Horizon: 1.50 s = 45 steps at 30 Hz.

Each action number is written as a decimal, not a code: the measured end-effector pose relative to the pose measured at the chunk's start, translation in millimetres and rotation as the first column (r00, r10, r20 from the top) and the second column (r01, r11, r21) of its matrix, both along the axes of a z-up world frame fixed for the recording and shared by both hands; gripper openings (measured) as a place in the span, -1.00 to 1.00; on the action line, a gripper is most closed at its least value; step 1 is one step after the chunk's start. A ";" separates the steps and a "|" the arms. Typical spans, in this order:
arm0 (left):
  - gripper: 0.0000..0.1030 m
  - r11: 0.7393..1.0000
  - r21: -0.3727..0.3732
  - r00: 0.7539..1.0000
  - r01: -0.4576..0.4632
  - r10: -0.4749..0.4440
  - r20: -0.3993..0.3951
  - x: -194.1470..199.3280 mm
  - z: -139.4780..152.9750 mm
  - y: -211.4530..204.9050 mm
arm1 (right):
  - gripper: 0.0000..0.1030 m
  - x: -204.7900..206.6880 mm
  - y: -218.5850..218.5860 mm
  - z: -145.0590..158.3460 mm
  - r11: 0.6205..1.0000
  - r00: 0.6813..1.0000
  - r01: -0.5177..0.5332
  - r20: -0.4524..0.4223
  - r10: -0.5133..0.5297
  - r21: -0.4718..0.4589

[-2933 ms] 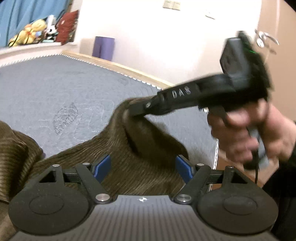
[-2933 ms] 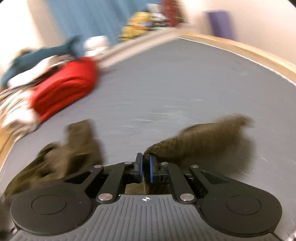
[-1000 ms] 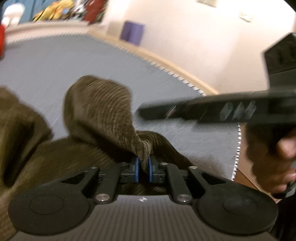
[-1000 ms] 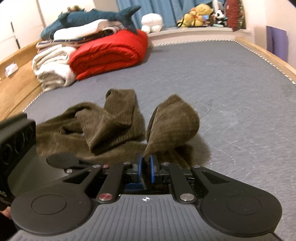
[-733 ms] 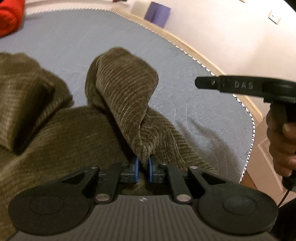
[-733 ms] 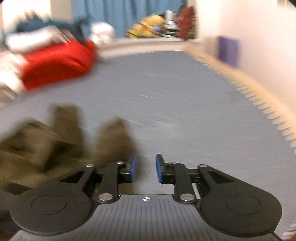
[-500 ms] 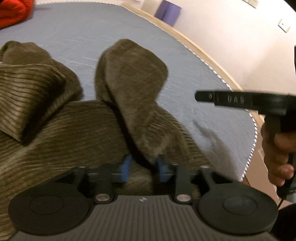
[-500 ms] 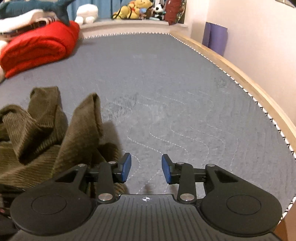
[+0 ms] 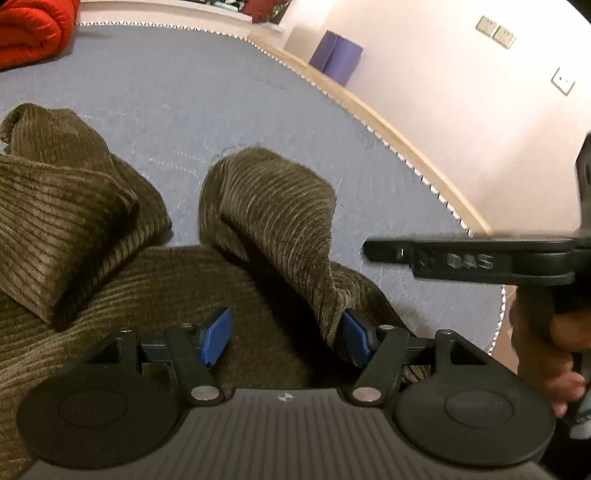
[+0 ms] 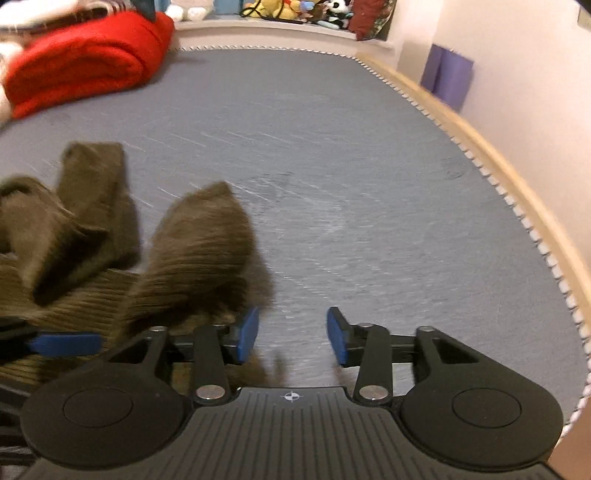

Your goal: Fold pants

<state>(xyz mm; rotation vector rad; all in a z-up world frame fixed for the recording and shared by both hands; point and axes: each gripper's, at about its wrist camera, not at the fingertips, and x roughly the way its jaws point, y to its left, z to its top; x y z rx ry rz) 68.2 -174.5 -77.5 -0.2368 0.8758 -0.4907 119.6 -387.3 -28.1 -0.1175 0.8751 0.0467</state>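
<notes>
Brown corduroy pants (image 9: pixel 110 288) lie crumpled on the grey mattress (image 9: pixel 184 103), with two folds standing up from them. In the left wrist view my left gripper (image 9: pixel 285 338) hovers over the pants with its jaws opening. One upright fold (image 9: pixel 273 214) stands between the blue pads and leans on the right one, and nothing is pinched. My right gripper (image 10: pixel 291 338) is opening too, with only bare mattress between its pads. The pants (image 10: pixel 192 258) lie just left of it, blurred. A hand (image 9: pixel 543 332) holds that gripper at the right edge of the left wrist view.
A rolled red blanket (image 10: pixel 85 62) lies at the far left of the mattress. Plush toys (image 10: pixel 295 9) line the ledge behind. The wooden bed edge (image 10: pixel 517 177) runs along the right by the wall, near a purple object (image 10: pixel 447 75).
Both grippers were shut on folds of the pants and have let go, their jaws spreading. The right gripper has swung right, off the cloth. The released fold still stands up.
</notes>
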 end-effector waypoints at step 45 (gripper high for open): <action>-0.42 0.982 -0.013 0.982 -0.187 0.187 -0.022 15.1 -12.7 5.0 | 0.18 22.3 -51.3 -24.3 0.920 0.986 0.147 -0.129 -0.107 0.363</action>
